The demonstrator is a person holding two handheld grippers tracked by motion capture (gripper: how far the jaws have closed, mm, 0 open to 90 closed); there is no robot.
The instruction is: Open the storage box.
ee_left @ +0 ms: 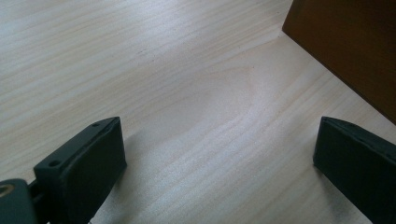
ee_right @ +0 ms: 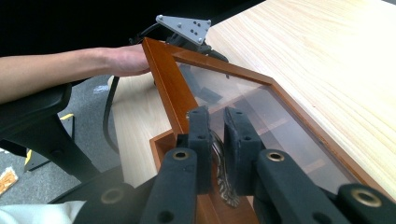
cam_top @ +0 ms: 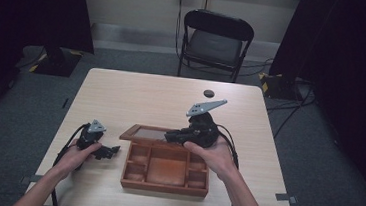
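A brown wooden box (cam_top: 163, 186) with several compartments stands near the table's front edge. Its glass-paned lid (cam_top: 141, 128) is lifted, hinged at the far side. My right gripper (cam_top: 170, 136) is shut on the lid's frame (ee_right: 168, 79), its pads either side of a small metal clasp (ee_right: 224, 186); the right gripper (ee_right: 217, 126) view looks along the raised pane (ee_right: 261, 112). My left gripper (cam_top: 114, 150) rests on the table just left of the box, open with nothing between its jaws. In its own view the left gripper (ee_left: 219, 154) faces bare tabletop beside the box wall (ee_left: 350, 42).
A small black round object (cam_top: 208, 93) lies on the far part of the light wooden table (cam_top: 136, 94). A black folding chair (cam_top: 216, 40) stands beyond the table. The left hand and its gripper (ee_right: 184, 25) show behind the lid.
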